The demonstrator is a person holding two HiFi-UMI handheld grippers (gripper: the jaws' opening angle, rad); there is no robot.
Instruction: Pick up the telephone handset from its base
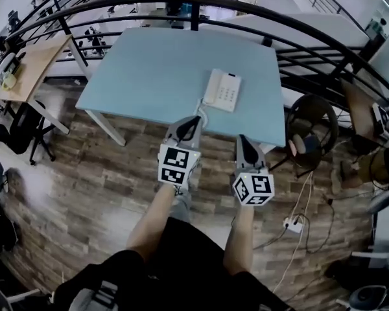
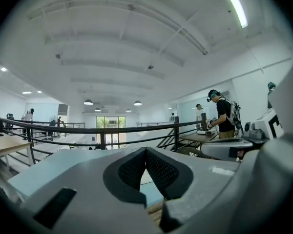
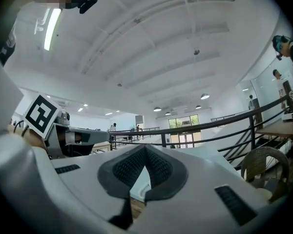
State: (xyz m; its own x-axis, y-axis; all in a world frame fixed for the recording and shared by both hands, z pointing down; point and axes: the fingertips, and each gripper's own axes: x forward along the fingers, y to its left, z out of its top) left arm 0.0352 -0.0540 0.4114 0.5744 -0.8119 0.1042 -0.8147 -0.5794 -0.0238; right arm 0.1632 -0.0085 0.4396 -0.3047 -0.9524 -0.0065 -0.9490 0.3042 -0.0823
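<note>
Both tongs pressed together at the tips, nothing pinched. Left tongs (image 1: 194, 122) (image 2: 145, 151): pads meet, empty. Right tongs (image 3: 144, 148) (image 1: 242, 141): same, pads tip to tip, empty.

Telephone (image 1: 222, 90) sits on the light-blue tabletop (image 1: 149, 70), close to the near edge, right of centre. Handset (image 1: 213, 86) is still seated on the left side of the base (image 1: 230, 92), keypad to its right. Coiled cord (image 1: 201, 111) runs off the phone's near end toward the table edge.

Left tongs hang over the near edge of the tabletop, just short of the phone, tips near the cord, not touching. Right tongs are off the near edge, over the wood floor (image 1: 104, 173), clear of the phone.

Wicker chair (image 1: 313, 129) right of the table, black railing (image 1: 181, 6) beyond the far side.
</note>
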